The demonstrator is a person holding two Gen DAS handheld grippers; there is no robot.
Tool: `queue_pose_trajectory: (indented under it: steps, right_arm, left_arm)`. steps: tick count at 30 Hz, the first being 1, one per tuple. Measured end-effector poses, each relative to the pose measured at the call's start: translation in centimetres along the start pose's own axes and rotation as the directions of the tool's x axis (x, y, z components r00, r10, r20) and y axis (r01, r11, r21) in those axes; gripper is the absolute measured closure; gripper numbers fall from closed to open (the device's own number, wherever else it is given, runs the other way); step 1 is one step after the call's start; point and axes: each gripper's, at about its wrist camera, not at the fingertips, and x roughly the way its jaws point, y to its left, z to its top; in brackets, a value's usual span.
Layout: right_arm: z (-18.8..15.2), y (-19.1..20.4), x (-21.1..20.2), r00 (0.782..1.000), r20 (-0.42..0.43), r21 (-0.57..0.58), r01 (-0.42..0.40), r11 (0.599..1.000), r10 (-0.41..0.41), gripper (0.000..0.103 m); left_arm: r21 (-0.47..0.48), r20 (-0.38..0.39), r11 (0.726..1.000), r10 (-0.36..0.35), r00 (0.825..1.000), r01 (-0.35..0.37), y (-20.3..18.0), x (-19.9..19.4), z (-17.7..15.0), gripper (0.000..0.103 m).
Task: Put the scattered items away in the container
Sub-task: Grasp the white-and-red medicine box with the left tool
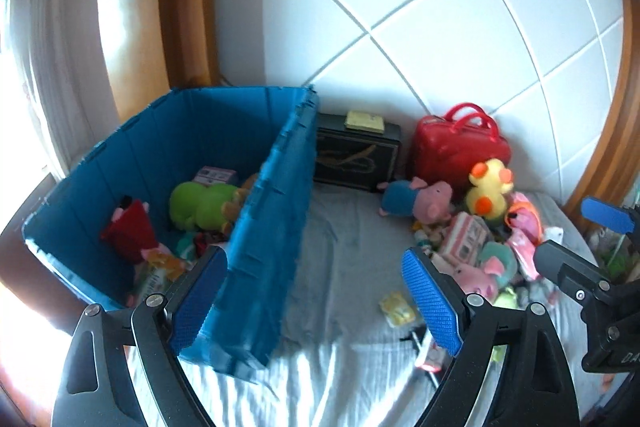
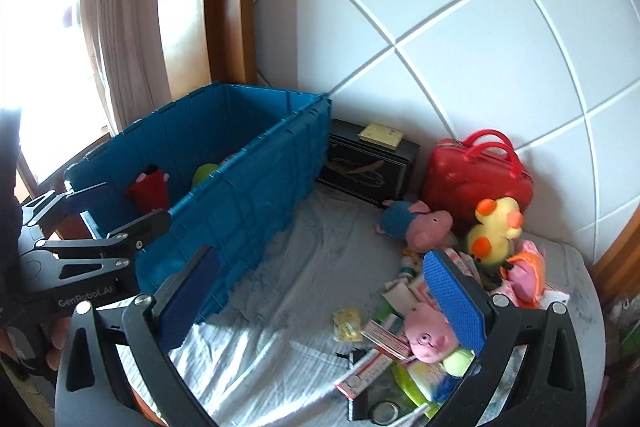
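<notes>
A blue plastic bin stands open on the bed at the left; a green plush, a red plush and several small things lie in it. The scattered toys are heaped at the right: a pig plush in blue, a yellow duck, boxes and a pink pig head. A yellow packet lies alone on the sheet. My left gripper is open over the bin's near wall, holding nothing. My right gripper is open and holds nothing, its right pad over the heap.
A red handbag and a black case with a yellow pad on top stand against the white panelled wall. Wooden frames and a curtain rise behind the bin. A strip of bare grey sheet separates bin and heap.
</notes>
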Motion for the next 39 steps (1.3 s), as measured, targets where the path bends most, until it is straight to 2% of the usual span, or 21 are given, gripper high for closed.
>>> queue_pose_trajectory:
  steps: [5, 9, 11, 14, 17, 19, 21, 23, 25, 30, 33, 36, 39]
  right_arm:
    - [-7.8, -8.6, -1.0, 0.993, -0.085, 0.11, 0.097, 0.989, -0.088, 0.0]
    - [-15.5, -15.4, -0.2, 0.973, -0.195, 0.256, 0.171, 0.951, -0.122, 0.0]
    - [-20.0, -18.2, 0.3, 0.956, -0.259, 0.329, 0.223, 0.917, -0.139, 0.0]
    - [-26.4, -21.4, 0.3, 0.926, -0.341, 0.422, 0.305, 0.854, -0.163, 0.0]
    - [-30.7, -23.1, -0.3, 0.899, -0.393, 0.472, 0.379, 0.796, -0.196, 0.0]
    - [-33.1, -24.0, -1.1, 0.88, -0.415, 0.497, 0.432, 0.753, -0.231, 0.0]
    - [-35.1, -24.9, -0.7, 0.865, -0.452, 0.517, 0.451, 0.727, -0.216, 0.0]
    - [-36.8, -25.9, -0.3, 0.851, -0.492, 0.532, 0.462, 0.709, -0.185, 0.0]
    - [-38.0, -26.6, 0.0, 0.842, -0.513, 0.532, 0.464, 0.708, -0.167, 0.0]
    - [-40.7, -28.4, 1.6, 0.835, -0.539, 0.526, 0.439, 0.728, -0.114, 0.0]
    - [-40.2, -29.6, 3.4, 0.852, -0.518, 0.514, 0.378, 0.77, -0.073, 0.0]
    - [-39.0, -30.3, 4.8, 0.874, -0.485, 0.509, 0.302, 0.806, -0.021, 0.0]
    - [-37.1, -29.9, 5.8, 0.895, -0.445, 0.49, 0.221, 0.843, 0.024, 0.003]
  left_arm:
    - [0.104, -0.094, 0.991, -0.069, 0.993, 0.079, -7.5, 2.7, -5.9, 0.013]
    - [0.194, -0.173, 0.97, -0.112, 0.979, 0.145, -12.9, 5.4, -11.9, 0.013]
    - [0.236, -0.208, 0.955, -0.132, 0.969, 0.18, -15.1, 7.1, -14.5, 0.013]
    - [0.264, -0.283, 0.933, -0.169, 0.944, 0.246, -17.7, 9.5, -17.9, 0.013]
    - [0.277, -0.342, 0.91, -0.207, 0.916, 0.309, -19.9, 11.4, -20.5, 0.013]
    - [0.292, -0.361, 0.904, -0.197, 0.912, 0.311, -20.9, 12.3, -21.7, 0.013]
    - [0.298, -0.373, 0.901, -0.195, 0.907, 0.317, -21.3, 12.8, -22.5, 0.013]
    - [0.298, -0.376, 0.906, -0.178, 0.909, 0.3, -21.0, 13.5, -22.9, 0.013]
    - [0.283, -0.372, 0.922, -0.147, 0.916, 0.263, -20.3, 14.6, -23.1, 0.013]
    - [0.211, -0.365, 0.972, -0.023, 0.931, 0.107, -17.5, 16.6, -22.9, 0.013]
    - [0.142, -0.374, 0.99, 0.042, 0.926, 0.012, -15.9, 17.0, -22.9, 0.013]
    - [0.077, -0.389, 0.995, 0.081, 0.918, -0.055, -15.1, 17.1, -23.2, 0.013]
    - [0.031, -0.405, 0.995, 0.097, 0.909, -0.092, -15.0, 17.1, -23.6, 0.016]
